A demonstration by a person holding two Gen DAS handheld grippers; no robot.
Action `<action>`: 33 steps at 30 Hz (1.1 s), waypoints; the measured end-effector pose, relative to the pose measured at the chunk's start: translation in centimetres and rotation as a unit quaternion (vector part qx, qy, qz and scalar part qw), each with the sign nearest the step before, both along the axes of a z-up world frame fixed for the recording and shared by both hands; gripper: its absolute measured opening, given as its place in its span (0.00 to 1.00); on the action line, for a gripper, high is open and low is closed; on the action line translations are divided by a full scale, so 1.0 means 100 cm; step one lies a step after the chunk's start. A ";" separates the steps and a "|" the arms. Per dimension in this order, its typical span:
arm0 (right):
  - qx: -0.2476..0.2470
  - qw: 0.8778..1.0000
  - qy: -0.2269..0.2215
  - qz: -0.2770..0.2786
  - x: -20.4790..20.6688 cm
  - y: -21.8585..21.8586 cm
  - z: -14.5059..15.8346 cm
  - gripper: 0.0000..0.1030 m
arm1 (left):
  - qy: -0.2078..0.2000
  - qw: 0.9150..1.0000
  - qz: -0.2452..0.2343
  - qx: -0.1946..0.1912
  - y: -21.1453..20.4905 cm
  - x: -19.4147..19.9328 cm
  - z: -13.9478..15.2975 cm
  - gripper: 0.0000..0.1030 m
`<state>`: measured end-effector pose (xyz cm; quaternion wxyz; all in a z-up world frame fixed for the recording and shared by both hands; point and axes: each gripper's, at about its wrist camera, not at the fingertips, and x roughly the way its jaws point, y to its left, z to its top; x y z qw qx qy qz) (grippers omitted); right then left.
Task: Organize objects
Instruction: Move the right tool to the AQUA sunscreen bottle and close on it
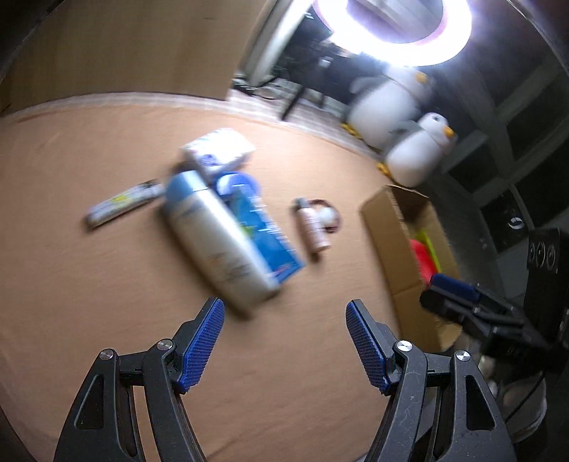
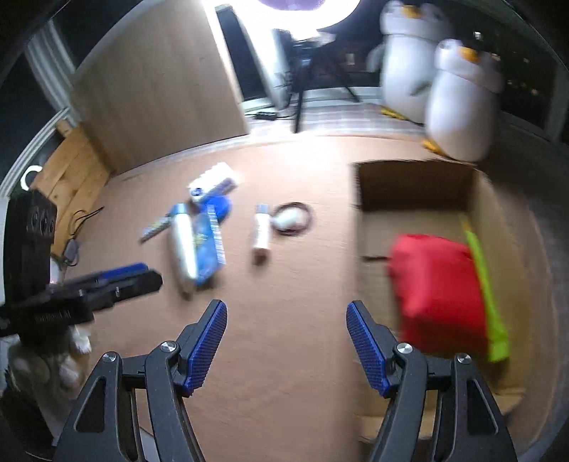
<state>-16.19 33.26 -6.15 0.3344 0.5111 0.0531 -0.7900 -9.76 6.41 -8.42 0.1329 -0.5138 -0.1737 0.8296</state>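
A silver spray can with a blue cap [image 1: 217,236] [image 2: 183,245] lies on the tan surface beside a blue flat package [image 1: 261,232] [image 2: 209,245]. A white box [image 1: 218,151] [image 2: 215,181], a thin tube [image 1: 122,204], a small pink bottle [image 1: 313,229] [image 2: 261,231] and a white round thing in a dark ring [image 1: 329,215] [image 2: 291,218] lie nearby. A cardboard box [image 1: 382,220] [image 2: 373,227] holds a red bag [image 2: 437,295] and a green item [image 2: 487,295]. My left gripper [image 1: 284,339] is open and empty just short of the can. My right gripper [image 2: 286,341] is open and empty left of the box.
Two white penguin plush toys [image 1: 416,152] [image 2: 458,103] stand behind the box. A wooden panel [image 2: 160,89] rises at the back, a wooden crate [image 2: 71,174] sits at the left. A bright ring light [image 1: 391,32] glares above. Each gripper shows in the other's view [image 1: 473,302] [image 2: 106,280].
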 end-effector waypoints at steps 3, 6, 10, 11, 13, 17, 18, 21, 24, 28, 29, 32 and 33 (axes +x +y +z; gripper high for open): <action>-0.010 1.000 -0.011 0.022 0.004 -0.030 -0.002 0.64 | -0.003 1.000 0.022 -0.007 -0.028 0.011 -0.003 0.72; -0.017 0.999 -0.019 0.040 0.006 -0.062 -0.005 0.64 | -0.010 0.999 0.043 -0.002 -0.056 0.022 -0.008 0.72; -0.021 0.997 -0.028 0.062 0.005 -0.101 -0.013 0.64 | -0.014 0.998 0.060 0.002 -0.082 0.032 -0.009 0.72; -0.022 0.997 -0.032 0.064 0.001 -0.109 -0.015 0.63 | -0.013 0.998 0.062 0.003 -0.085 0.033 -0.008 0.72; -0.026 0.996 -0.041 0.071 -0.007 -0.127 -0.021 0.52 | -0.013 0.998 0.069 0.001 -0.097 0.038 -0.007 0.72; -0.016 0.996 -0.047 0.072 -0.021 -0.156 -0.033 0.43 | -0.014 0.997 0.082 0.001 -0.115 0.046 -0.007 0.72; -0.012 0.996 -0.046 0.071 -0.024 -0.161 -0.036 0.43 | -0.014 0.996 0.085 0.002 -0.119 0.048 -0.006 0.72; -0.003 0.996 -0.048 0.074 -0.031 -0.178 -0.044 0.42 | -0.016 0.995 0.095 0.007 -0.129 0.052 -0.008 0.72; 0.014 0.996 -0.045 0.079 -0.036 -0.190 -0.051 0.40 | -0.018 0.995 0.101 0.008 -0.136 0.053 -0.010 0.72; 0.028 0.995 -0.051 0.077 -0.044 -0.200 -0.062 0.34 | -0.021 0.994 0.107 0.010 -0.143 0.054 -0.013 0.72; 0.030 0.995 -0.055 0.076 -0.045 -0.201 -0.065 0.31 | -0.022 0.994 0.109 0.012 -0.144 0.054 -0.015 0.72; 0.032 0.994 -0.067 0.077 -0.046 -0.202 -0.071 0.27 | -0.026 0.993 0.113 0.015 -0.147 0.053 -0.018 0.72; 0.029 0.994 -0.071 0.078 -0.045 -0.202 -0.073 0.26 | -0.027 0.993 0.113 0.016 -0.147 0.052 -0.019 0.72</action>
